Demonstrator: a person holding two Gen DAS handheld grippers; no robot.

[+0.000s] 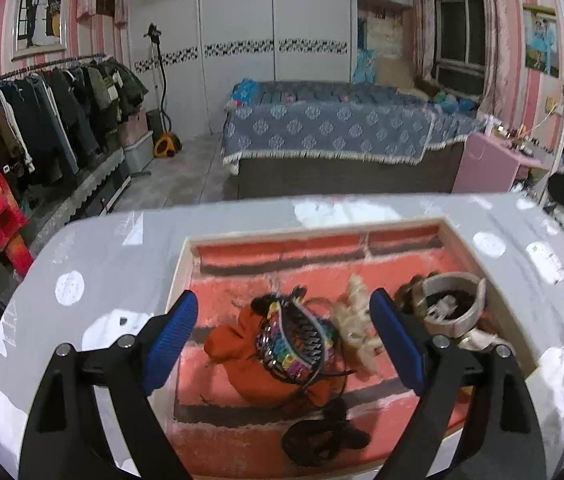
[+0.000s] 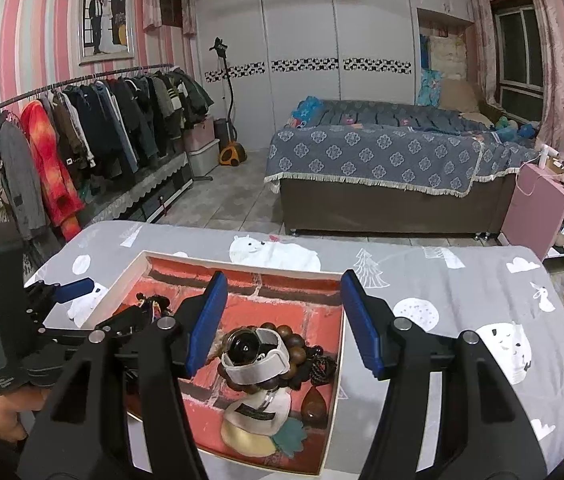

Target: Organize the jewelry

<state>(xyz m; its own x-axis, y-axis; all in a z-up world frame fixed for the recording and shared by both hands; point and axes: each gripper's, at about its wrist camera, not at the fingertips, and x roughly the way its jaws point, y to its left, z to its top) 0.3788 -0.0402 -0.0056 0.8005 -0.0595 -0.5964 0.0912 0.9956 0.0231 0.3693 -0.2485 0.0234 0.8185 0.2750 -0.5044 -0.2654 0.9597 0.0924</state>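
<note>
A shallow white box [image 1: 180, 280] lined with red brick-pattern paper holds the jewelry; it also shows in the right wrist view [image 2: 333, 364]. My left gripper [image 1: 283, 332] is open above an orange pouch [image 1: 238, 360], a multicoloured hair comb [image 1: 293, 344] and black cords [image 1: 321, 436]. A cream furry piece [image 1: 355, 316] lies beside them. My right gripper [image 2: 282, 320] is open above a watch with a grey strap [image 2: 256, 356] ringed by a brown bead bracelet [image 2: 301, 356]. A small cream pouch [image 2: 258, 412] and a brown pendant [image 2: 313, 402] lie nearer. The left gripper [image 2: 70, 296] shows at the left.
The box sits on a table under a grey cloth with white animal prints [image 2: 461, 300]. Beyond are a bed [image 2: 381, 160], a clothes rack [image 2: 94, 132], a garment steamer [image 2: 228, 136] and a pink side table [image 2: 549, 200].
</note>
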